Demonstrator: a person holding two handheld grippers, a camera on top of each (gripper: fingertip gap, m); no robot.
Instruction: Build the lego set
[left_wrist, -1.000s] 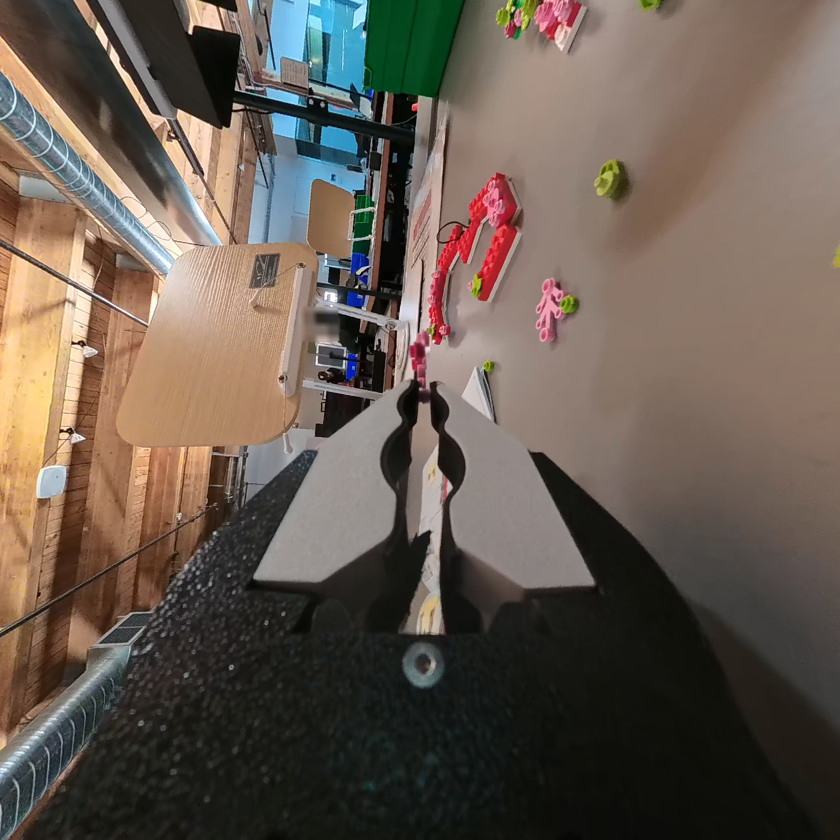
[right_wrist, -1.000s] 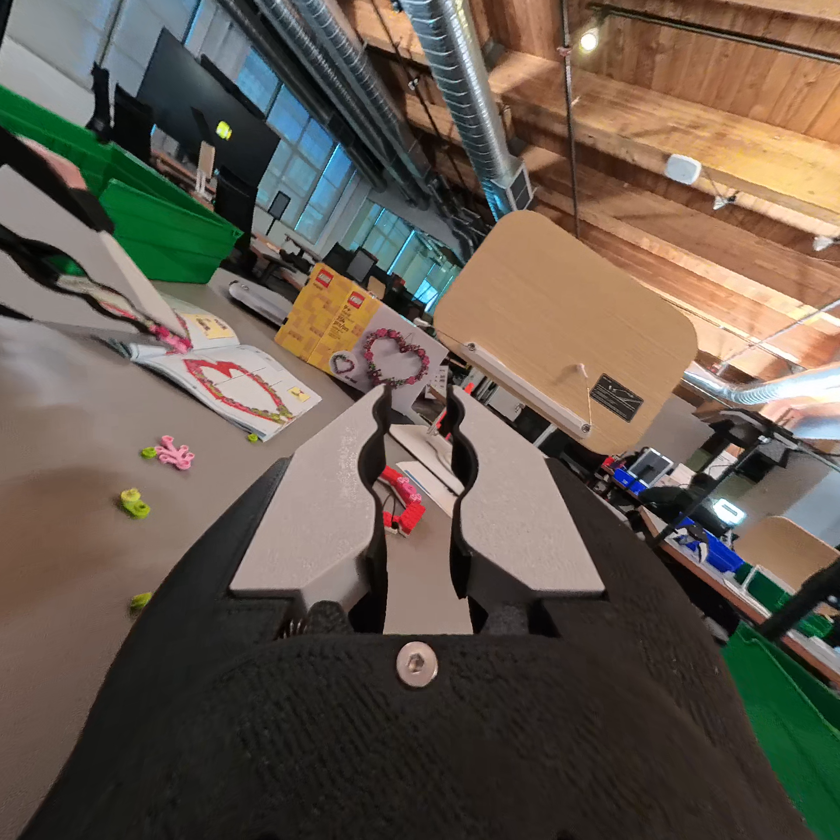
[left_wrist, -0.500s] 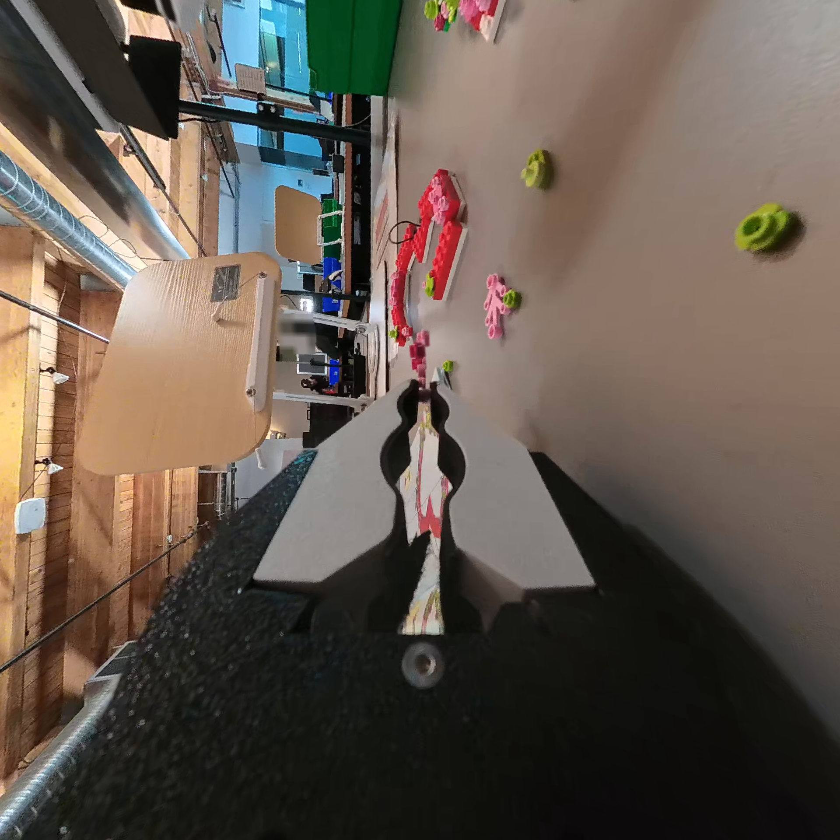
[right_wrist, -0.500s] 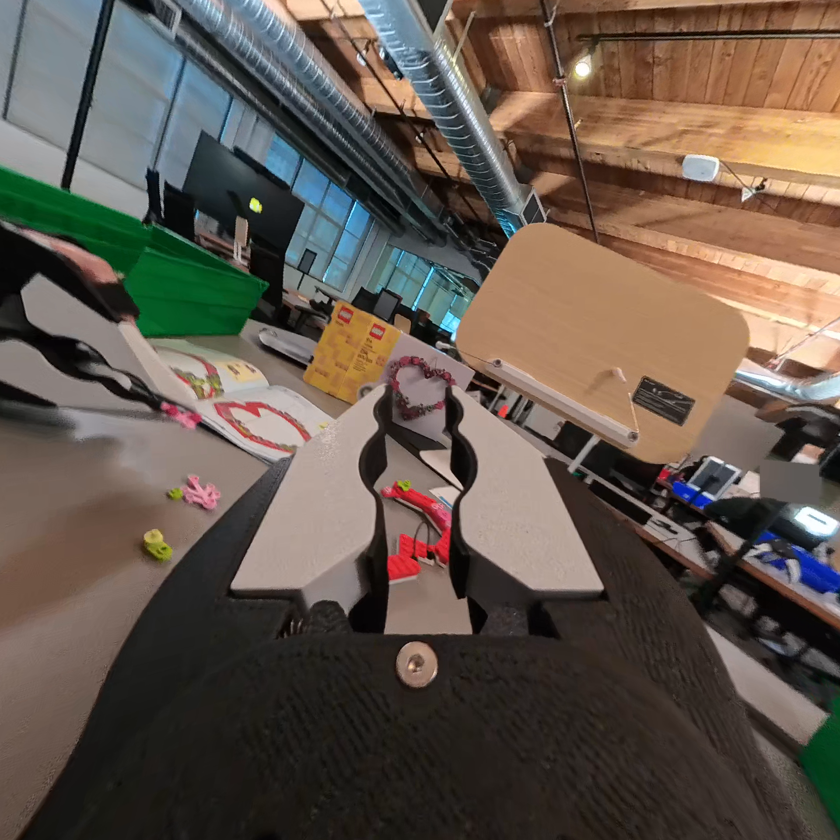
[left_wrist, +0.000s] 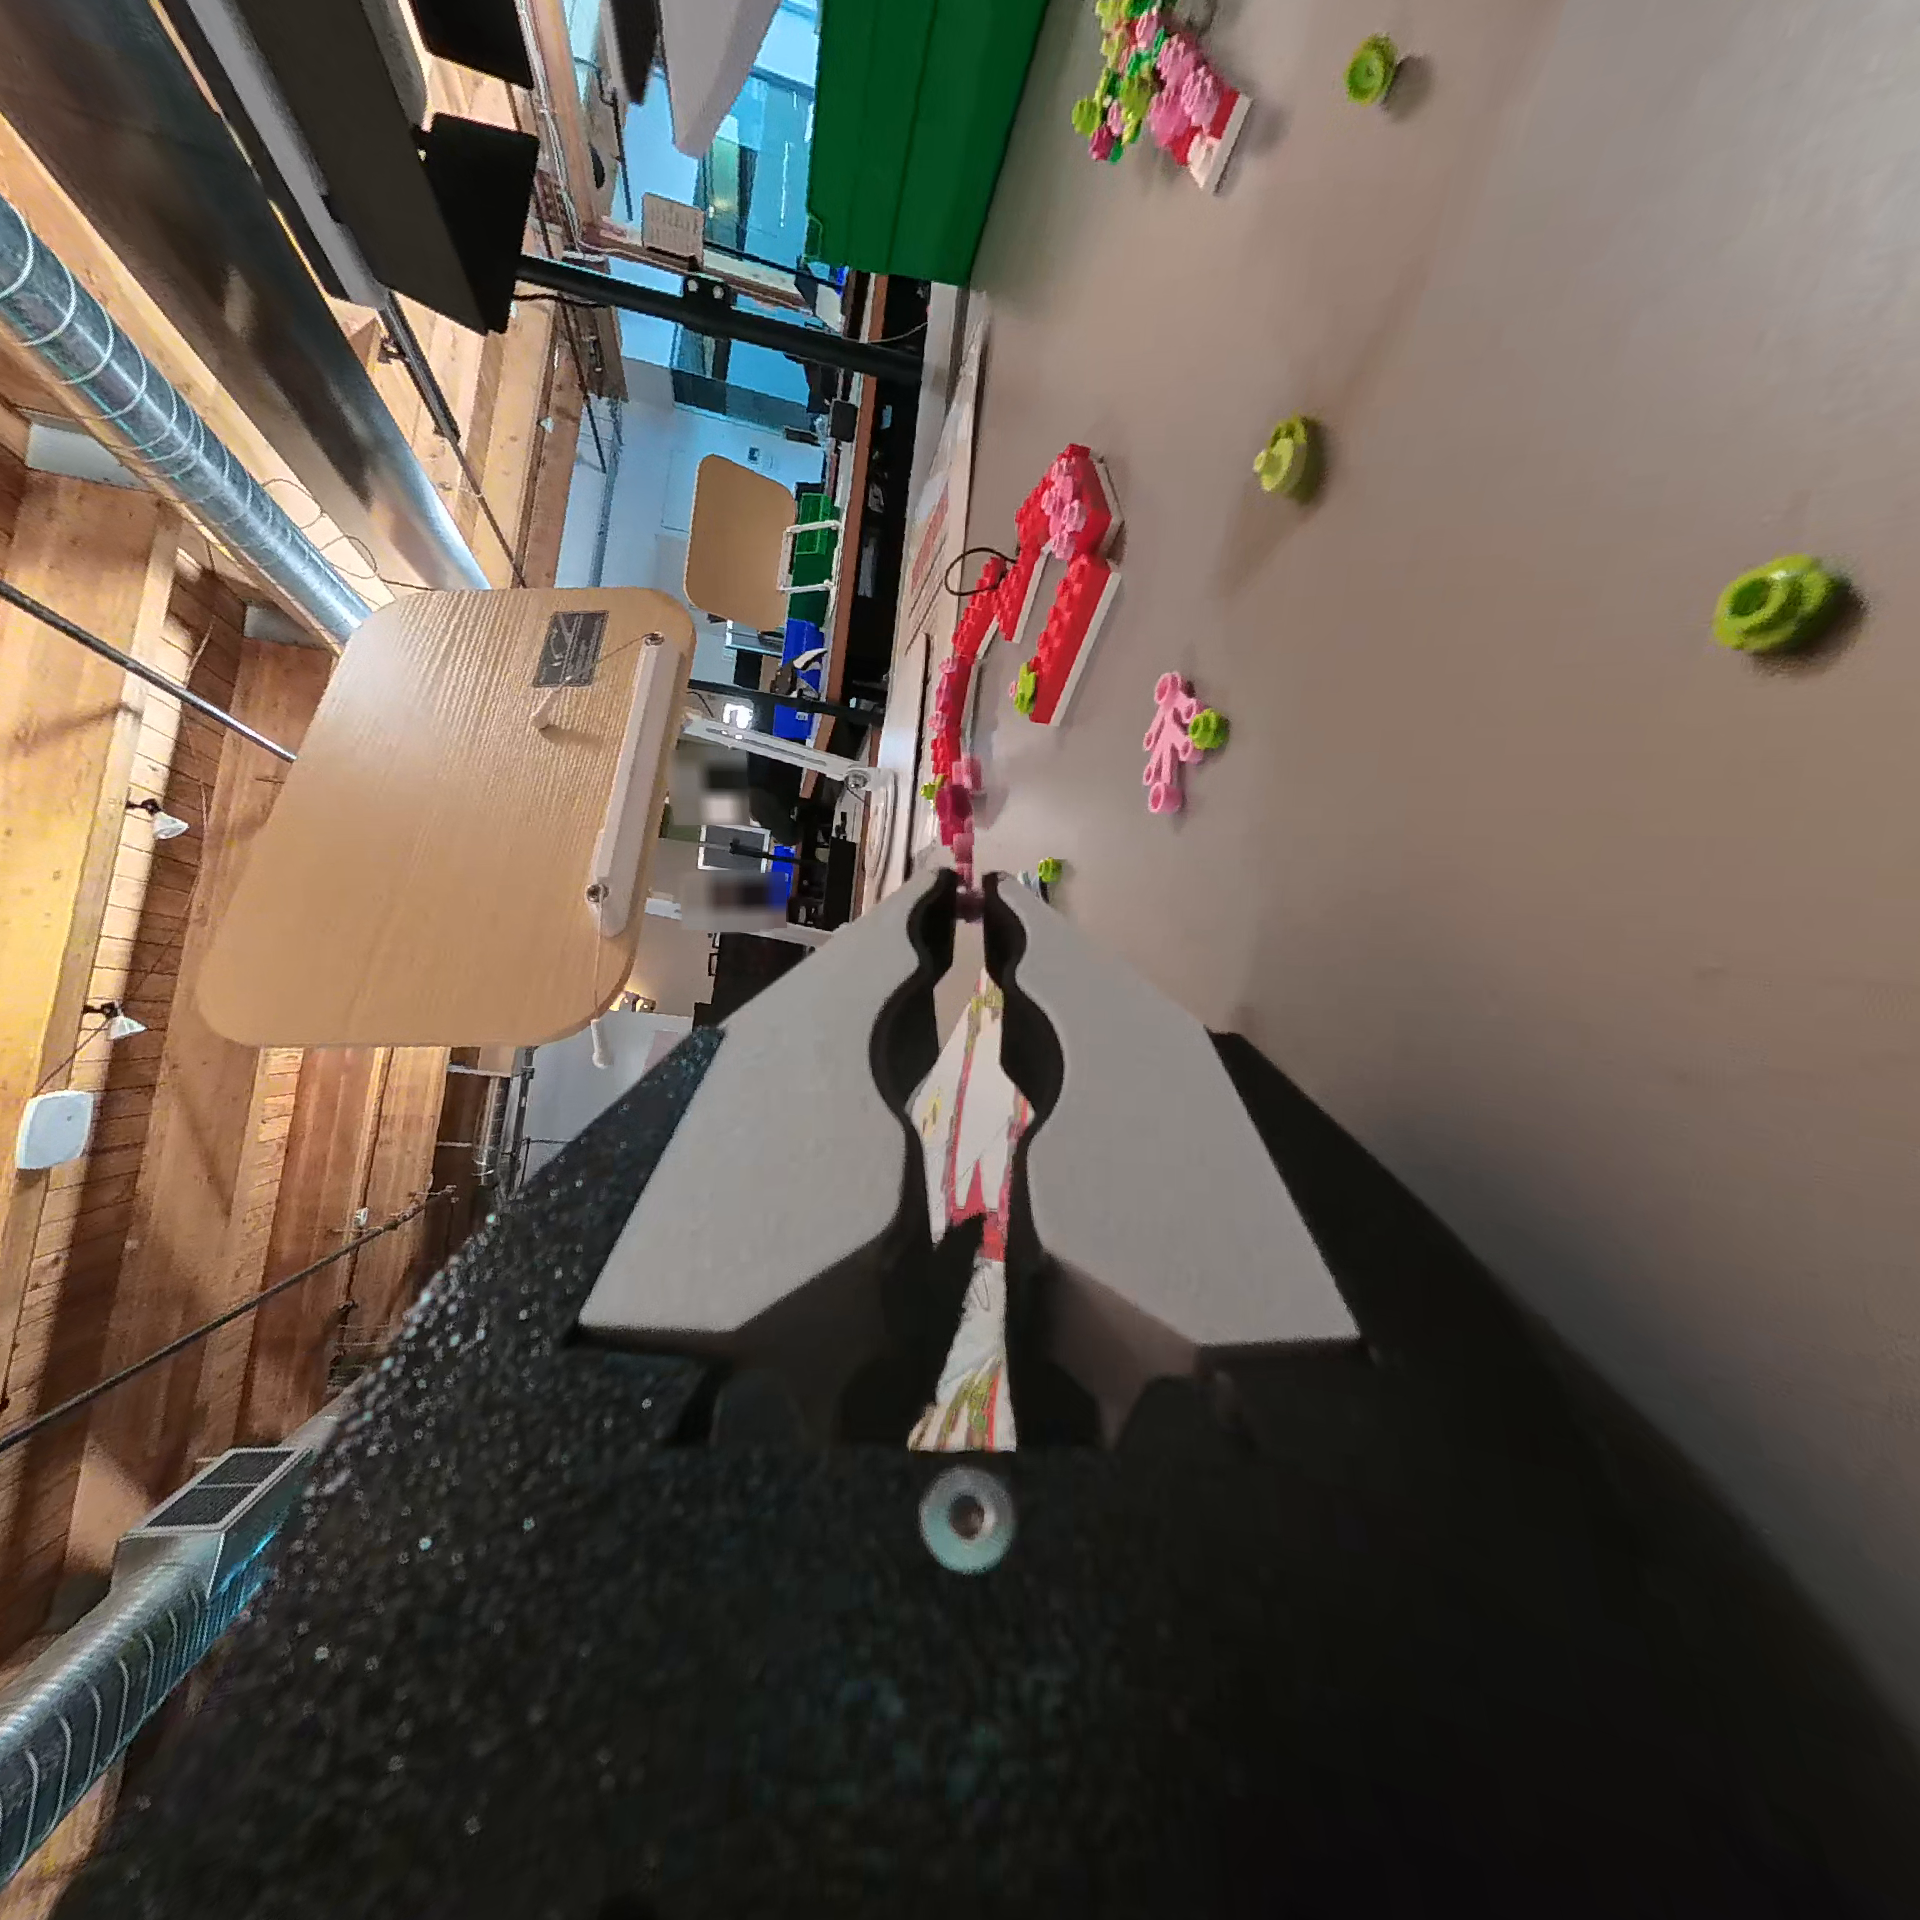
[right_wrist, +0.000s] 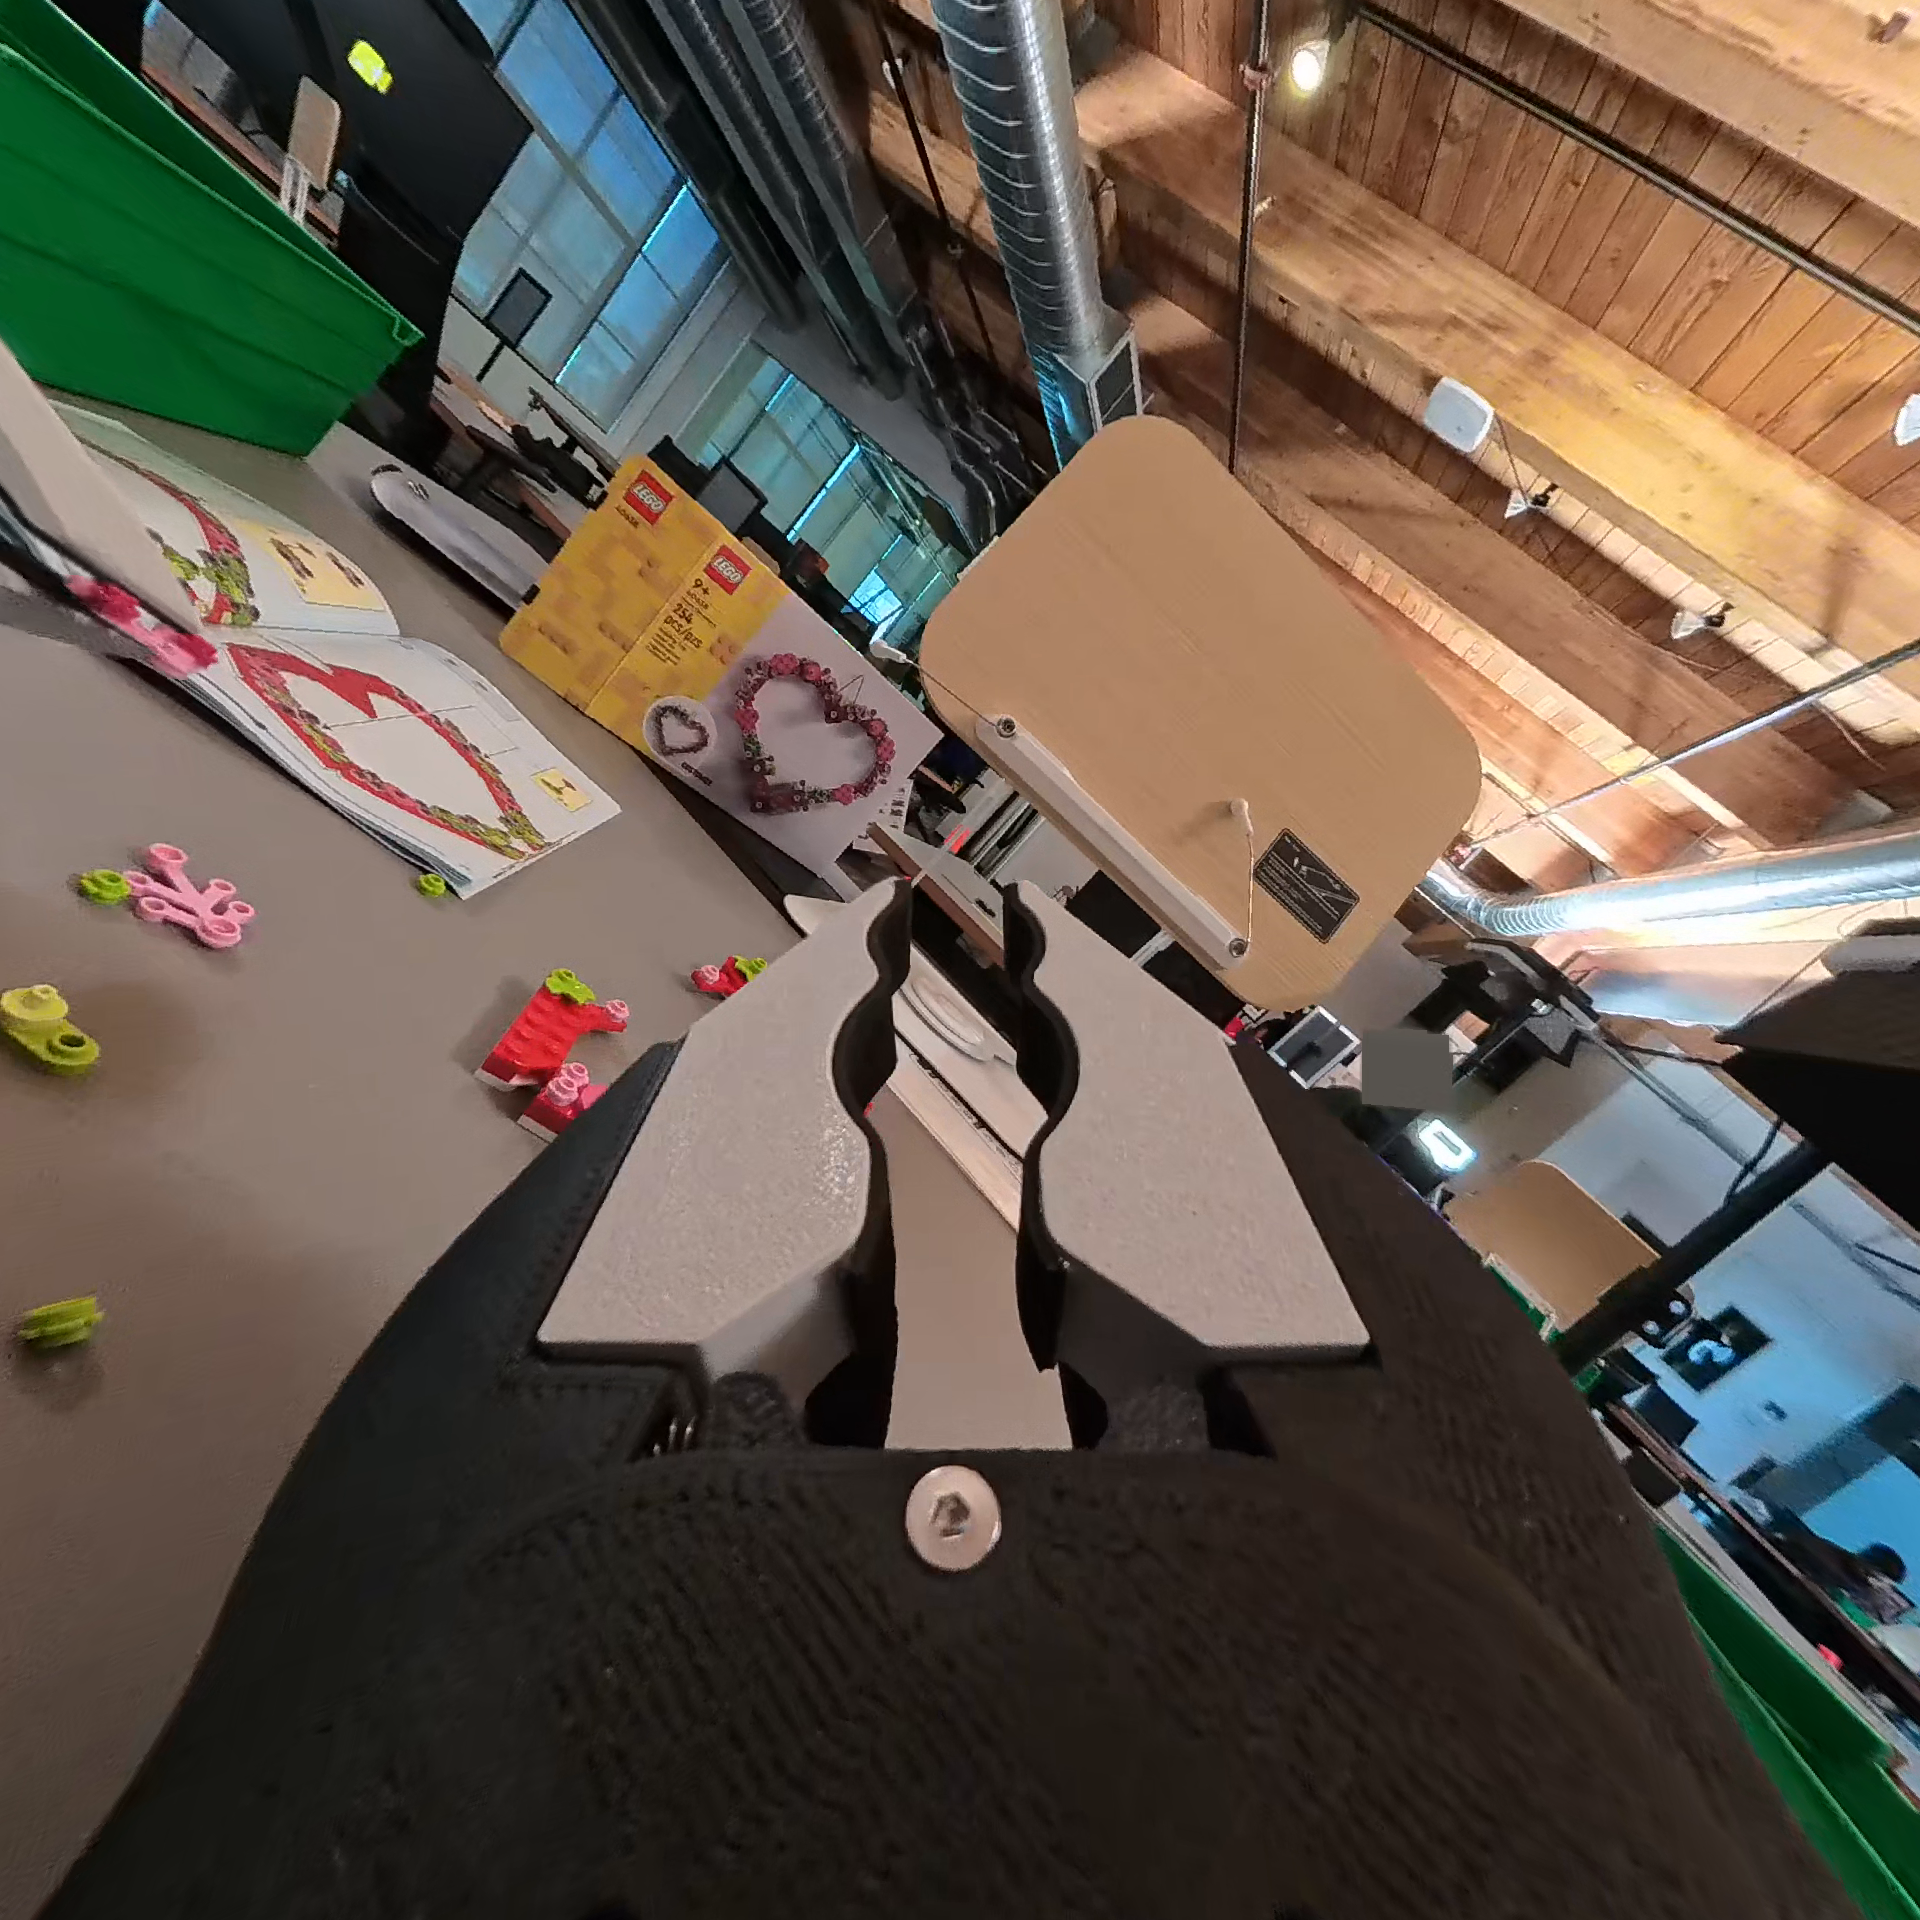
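My left gripper (left_wrist: 966, 896) is rolled on its side and shut on a small pink flower piece (left_wrist: 958, 816), held above the grey table (left_wrist: 1558, 935). It also shows at the left edge of the right wrist view, with the pink piece (right_wrist: 156, 636) at its tip. The red heart-shaped assembly (left_wrist: 1055, 597) lies beyond it; in the right wrist view the red assembly (right_wrist: 549, 1031) is left of my right gripper. My right gripper (right_wrist: 956, 902) is open and empty, above the table's edge.
An open instruction booklet (right_wrist: 395, 748), a yellow set box (right_wrist: 665, 623) and a wooden stand (right_wrist: 1195, 707) are at the back. A pink branch piece (right_wrist: 192, 902) and lime pieces (right_wrist: 42, 1029) are scattered about. A green bin (left_wrist: 914, 135) and another small assembly (left_wrist: 1179, 99) are farther off. My hands' fingertips stand some 20 cm from each other.
My right gripper has swung to the right, so the red assembly is now left of its fingers rather than between them. My left gripper has shifted a little, still holding the pink piece.
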